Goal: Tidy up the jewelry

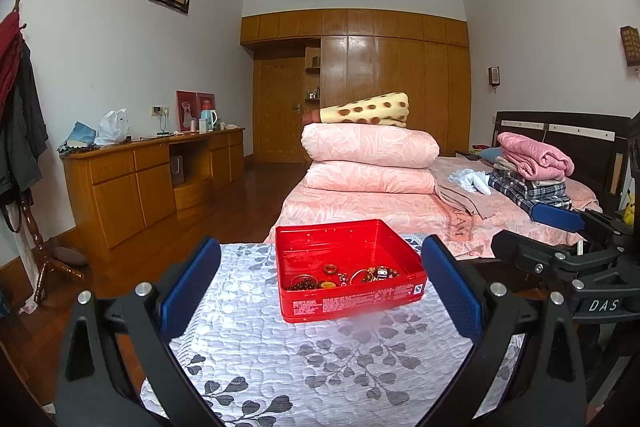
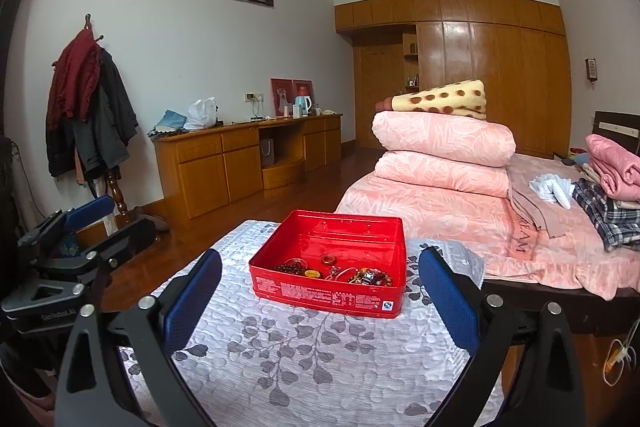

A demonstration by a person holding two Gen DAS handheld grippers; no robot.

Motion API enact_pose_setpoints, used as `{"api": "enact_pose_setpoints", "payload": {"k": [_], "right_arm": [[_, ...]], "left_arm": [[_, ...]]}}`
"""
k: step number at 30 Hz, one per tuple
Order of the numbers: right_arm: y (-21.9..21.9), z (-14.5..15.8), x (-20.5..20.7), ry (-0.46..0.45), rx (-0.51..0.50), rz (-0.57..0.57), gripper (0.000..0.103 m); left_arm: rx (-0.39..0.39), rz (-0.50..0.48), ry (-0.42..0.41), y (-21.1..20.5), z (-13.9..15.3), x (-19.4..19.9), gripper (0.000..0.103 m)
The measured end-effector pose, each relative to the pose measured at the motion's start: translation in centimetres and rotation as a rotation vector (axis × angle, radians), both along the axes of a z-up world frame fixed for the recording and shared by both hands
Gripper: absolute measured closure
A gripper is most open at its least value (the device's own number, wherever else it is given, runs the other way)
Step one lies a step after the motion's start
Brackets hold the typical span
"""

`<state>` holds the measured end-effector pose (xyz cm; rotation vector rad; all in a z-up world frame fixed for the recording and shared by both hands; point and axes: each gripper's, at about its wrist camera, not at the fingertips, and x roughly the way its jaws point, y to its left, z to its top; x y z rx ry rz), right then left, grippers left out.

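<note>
A red tin box (image 1: pixel 348 291) (image 2: pixel 328 295) stands open on a small table covered with a white cloth with grey leaves (image 1: pixel 280 367) (image 2: pixel 300 359). Inside it, along the near wall, lies a heap of jewelry (image 1: pixel 348 275) (image 2: pixel 340 271): dark beads, bangles, a brown ring. My left gripper (image 1: pixel 320 287) is open, its blue pads either side of the box and short of it, holding nothing. My right gripper (image 2: pixel 320 295) is open too, empty, just before the box. Each gripper shows at the edge of the other's view.
A bed (image 1: pixel 380 211) (image 2: pixel 460 219) with folded pink quilts and stacked clothes lies right behind the table. A wooden desk (image 1: pixel 152 171) (image 2: pixel 248 159) runs along the left wall, a coat stand (image 1: pixel 20 131) (image 2: pixel 88 107) beside it. Wardrobes fill the far wall.
</note>
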<state>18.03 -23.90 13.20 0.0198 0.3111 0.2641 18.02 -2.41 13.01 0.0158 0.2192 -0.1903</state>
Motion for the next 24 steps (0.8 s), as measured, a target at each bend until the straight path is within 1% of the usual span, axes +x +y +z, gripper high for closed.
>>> {"api": "enact_pose_setpoints", "payload": {"k": [24], "right_arm": [[0.26,0.05,-0.08,-0.003,-0.002,0.002,0.006]], "left_arm": [[-0.001,0.0,-0.002,0.13,-0.04,0.01,0.006]]}}
